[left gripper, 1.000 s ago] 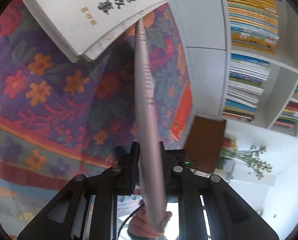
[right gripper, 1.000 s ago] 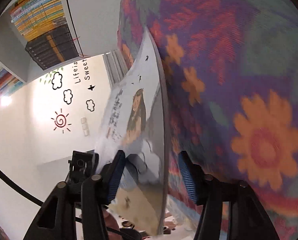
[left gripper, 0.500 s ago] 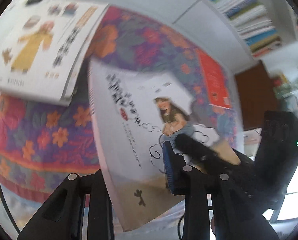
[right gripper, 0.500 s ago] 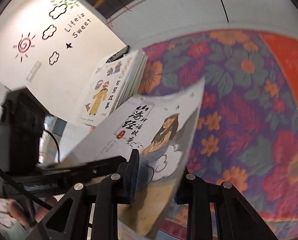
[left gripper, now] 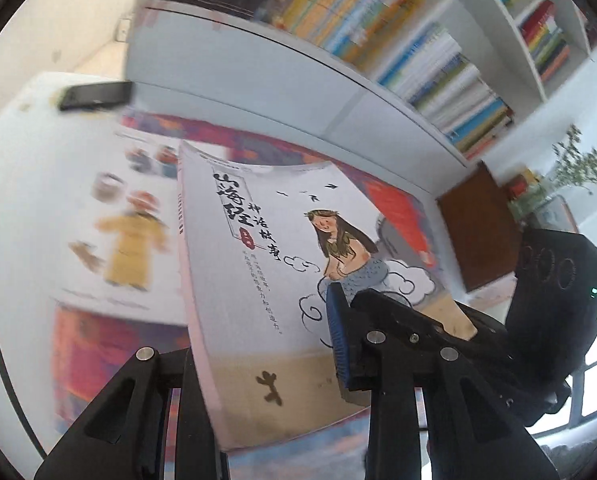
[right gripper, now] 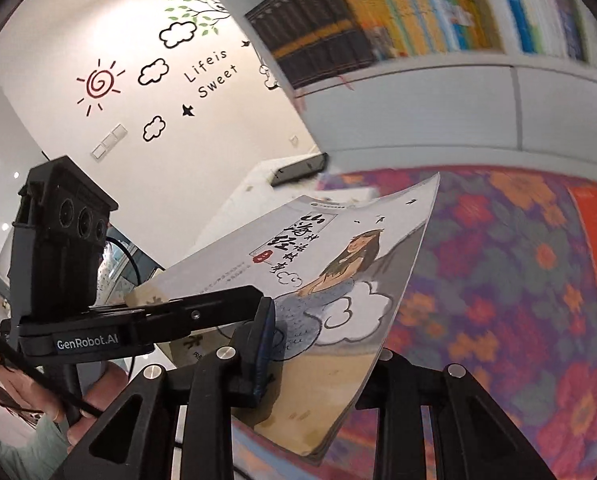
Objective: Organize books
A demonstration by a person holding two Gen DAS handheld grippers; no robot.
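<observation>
A thin white book with a mermaid drawing on its cover [left gripper: 258,280] is held in the air above the flowered tablecloth. My left gripper [left gripper: 258,340] is shut on its lower edge. My right gripper [right gripper: 322,344] is shut on the same book [right gripper: 338,272] from the other side. Each gripper shows in the other's view: the right one [left gripper: 438,328] and the left one [right gripper: 194,312]. A white book with a yellow-robed figure [left gripper: 98,224] lies on the table, behind and left of the held book. An orange-red book [right gripper: 594,248] lies on the cloth at the right.
A white bookshelf [left gripper: 378,40] full of books stands behind the table. A black phone [left gripper: 94,96] lies on a white surface at the far left. A brown board [left gripper: 478,228] and a plant [left gripper: 570,172] are at the right. The flowered tablecloth [right gripper: 498,280] covers the table.
The book has turned from edge-on to cover-up and been lifted over the table. Both grippers have swung round, so the shelf and wall now fill the upper views.
</observation>
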